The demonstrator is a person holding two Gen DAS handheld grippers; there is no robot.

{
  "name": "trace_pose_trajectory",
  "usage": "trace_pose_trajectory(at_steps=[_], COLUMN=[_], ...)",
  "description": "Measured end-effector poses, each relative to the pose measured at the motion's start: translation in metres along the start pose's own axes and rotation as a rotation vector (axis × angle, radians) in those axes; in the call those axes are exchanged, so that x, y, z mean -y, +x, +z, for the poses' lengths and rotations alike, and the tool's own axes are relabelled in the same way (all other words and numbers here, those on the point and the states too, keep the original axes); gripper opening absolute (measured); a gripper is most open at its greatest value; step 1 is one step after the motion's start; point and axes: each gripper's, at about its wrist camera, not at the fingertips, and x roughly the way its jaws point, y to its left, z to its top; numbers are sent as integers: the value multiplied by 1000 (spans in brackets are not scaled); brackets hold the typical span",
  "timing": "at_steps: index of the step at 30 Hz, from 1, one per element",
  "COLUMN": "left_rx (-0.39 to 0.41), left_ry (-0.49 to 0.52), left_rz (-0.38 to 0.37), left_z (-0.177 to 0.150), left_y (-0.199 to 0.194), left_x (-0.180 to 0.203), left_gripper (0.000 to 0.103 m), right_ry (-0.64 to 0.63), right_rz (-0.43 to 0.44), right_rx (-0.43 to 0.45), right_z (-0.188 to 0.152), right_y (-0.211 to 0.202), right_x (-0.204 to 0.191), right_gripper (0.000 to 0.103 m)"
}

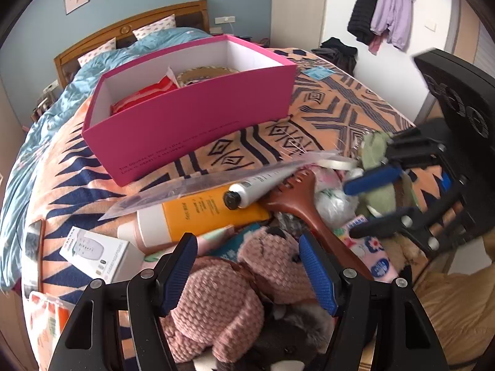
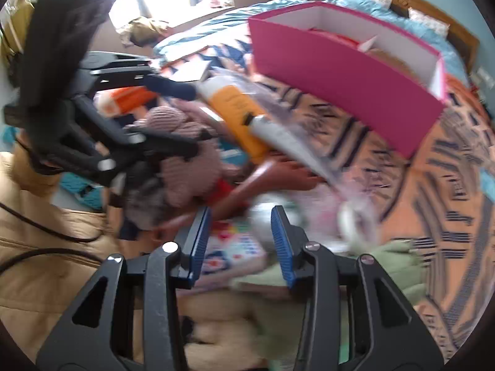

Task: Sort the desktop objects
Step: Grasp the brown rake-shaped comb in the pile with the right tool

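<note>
- The left hand-held gripper [image 1: 247, 273] is seen spread wide, its blue ribbed pads on either side of the pink knitted plush bear [image 1: 247, 278]; nothing is pinched yet.
- The bear is found at the near edge of the heap on the orange-and-navy patterned bed blanket [image 1: 324, 114], lying over a dark grey furry toy [image 1: 287, 334].
- It is judged soft and light. The knit should give under the pads and grip well against the ribbing, so slipping looks unlikely. A hold across the head or thick body is favoured over a limb, which would stretch and dangle.
- The right hand-held gripper [image 2: 241, 244] is also held open, with nothing between its pads. It hovers over a floral printed packet [image 2: 235, 253] and a crinkled silvery wrapper [image 2: 266, 222]; motion blur hides the details.
- A green plush toy [image 1: 377, 167] sits just beside that gripper: again soft, light and forgiving to squeeze.
- Stiffer pieces are noted in the pile: an orange plastic bottle with a white cap [image 1: 198, 213], likely smooth and heavier, best taken across its middle; a grey squeeze tube with a black cap [image 1: 253, 190] resting on it; and a brown plastic comb-like scratcher [image 1: 297, 198], rigid, best taken by its handle.
- The open pink cardboard box with a white interior [image 1: 198, 117] stands well behind the heap, already partly filled, and is judged the likely destination.
</note>
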Motion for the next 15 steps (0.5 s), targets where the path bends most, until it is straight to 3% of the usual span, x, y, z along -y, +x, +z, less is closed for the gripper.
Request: trace_pose_trajectory(at_steps=[3, 5, 11, 15], left_rx=[-6, -19, -57, -69], left_ry=[52, 91, 203, 207], left_rz=[-7, 1, 95, 108], left_z=[-6, -10, -18, -14], left_y=[-5, -6, 4, 10], left_x=[13, 22, 45, 45], left_gripper=[70, 70, 70, 70], right_ry=[-11, -76, -105, -108], right_rz=[3, -61, -107, -124], right_rx=[-28, -33, 6, 46], right_z=[-2, -4, -4, -3], right_y=[7, 14, 21, 19], right_x=[0, -8, -10, -10], right_gripper=[43, 43, 43, 43])
